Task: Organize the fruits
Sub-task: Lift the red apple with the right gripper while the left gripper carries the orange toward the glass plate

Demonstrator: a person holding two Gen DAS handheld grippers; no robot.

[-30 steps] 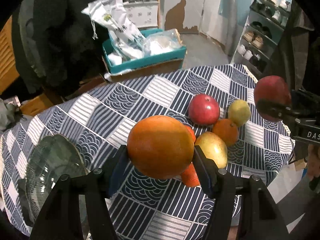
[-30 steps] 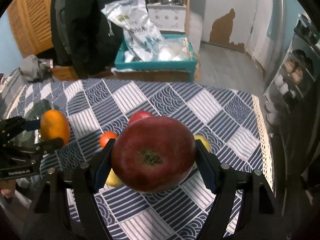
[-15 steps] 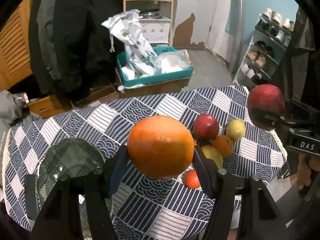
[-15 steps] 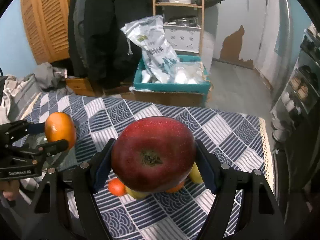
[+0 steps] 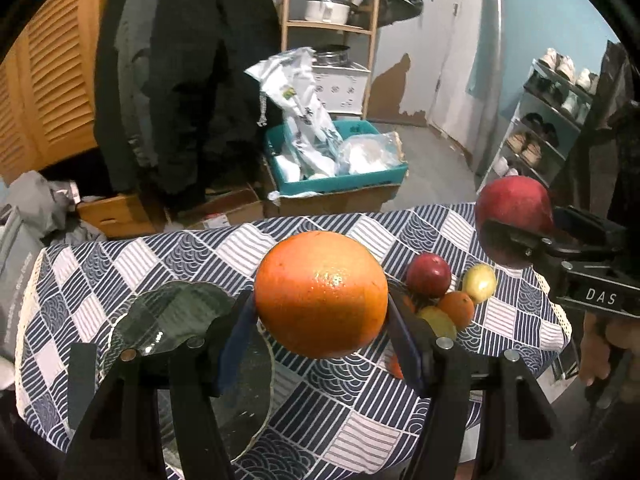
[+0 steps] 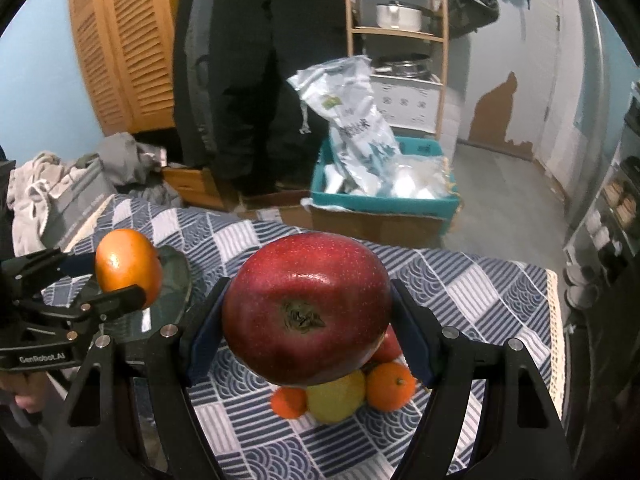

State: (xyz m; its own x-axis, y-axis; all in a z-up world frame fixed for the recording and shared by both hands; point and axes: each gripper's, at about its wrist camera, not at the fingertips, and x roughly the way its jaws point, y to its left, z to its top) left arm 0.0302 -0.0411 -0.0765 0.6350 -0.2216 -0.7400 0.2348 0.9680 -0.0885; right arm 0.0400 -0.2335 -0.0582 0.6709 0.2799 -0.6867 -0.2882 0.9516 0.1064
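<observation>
My left gripper (image 5: 320,320) is shut on a large orange (image 5: 321,294), held well above the table; that orange (image 6: 128,268) also shows at the left of the right wrist view. A big red apple (image 6: 308,312) sits clamped in my right gripper (image 6: 308,336), and the same apple (image 5: 514,216) appears at the right of the left wrist view. On the cloth below lie a small red apple (image 5: 429,275), a yellow-green fruit (image 5: 479,282), a small orange (image 5: 457,309), a yellow fruit (image 5: 439,320) and a small tangerine (image 6: 289,402), partly hidden.
A dark glass bowl (image 5: 176,320) rests on the left of the table with the blue-and-white patterned cloth (image 5: 320,420). Beyond it stand a teal crate with bags (image 5: 336,164), hanging dark coats (image 5: 192,80), a wooden shelf and a shoe rack (image 5: 548,120).
Both grippers have risen away from the table with their fruits still held. The table and the fruit pile look smaller and lower, and more of the room shows.
</observation>
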